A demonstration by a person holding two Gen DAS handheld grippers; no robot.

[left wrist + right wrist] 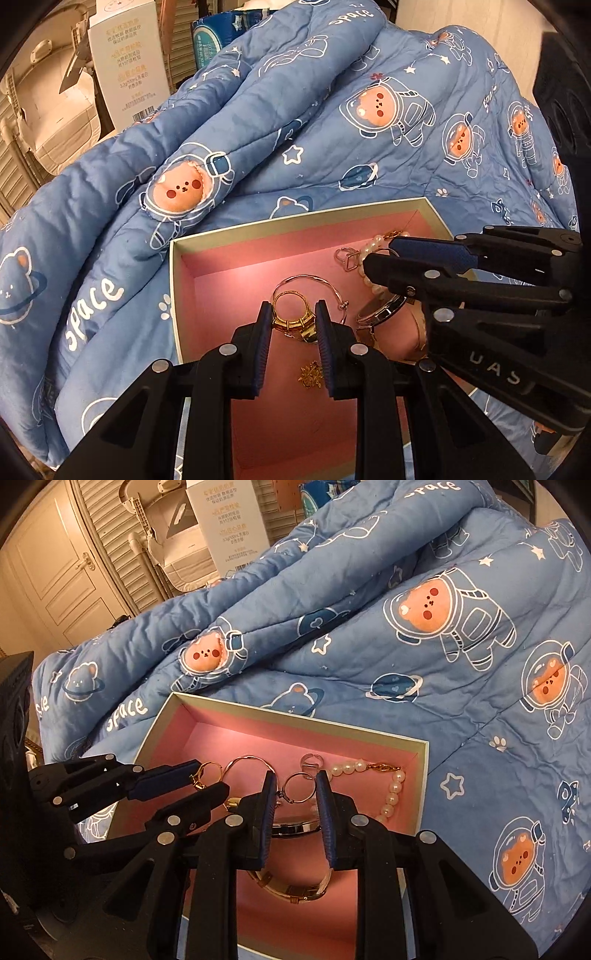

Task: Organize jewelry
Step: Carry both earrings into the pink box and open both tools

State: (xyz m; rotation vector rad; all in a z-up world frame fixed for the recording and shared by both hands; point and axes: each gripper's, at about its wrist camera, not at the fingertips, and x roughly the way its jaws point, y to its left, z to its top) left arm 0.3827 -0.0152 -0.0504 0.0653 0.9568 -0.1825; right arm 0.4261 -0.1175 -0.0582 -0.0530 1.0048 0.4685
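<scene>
An open box with a pink lining (236, 230) (295, 719) lies on a blue quilt. My left gripper (293, 307) (207, 781) hangs over the box's near left part, its pads shut on a gold ring (291, 324) (207, 769). My right gripper (295, 777) (380, 253) reaches in from the right and is shut on a watch (295, 827) (380, 311), whose strap (291, 890) hangs below the pads. On the box floor lie a thin silver bangle (325, 282) (246, 761), a small silver ring (346, 258) (309, 763), a pearl bracelet (391, 794) (375, 247) and a gold snowflake charm (312, 374).
The blue quilt (295, 129) (406, 646) with astronaut bears is bunched into a ridge behind and left of the box. Beyond it stand a tall white carton (125, 62) (229, 528) and a cot (48, 110). A panelled door (55, 572) is at far left.
</scene>
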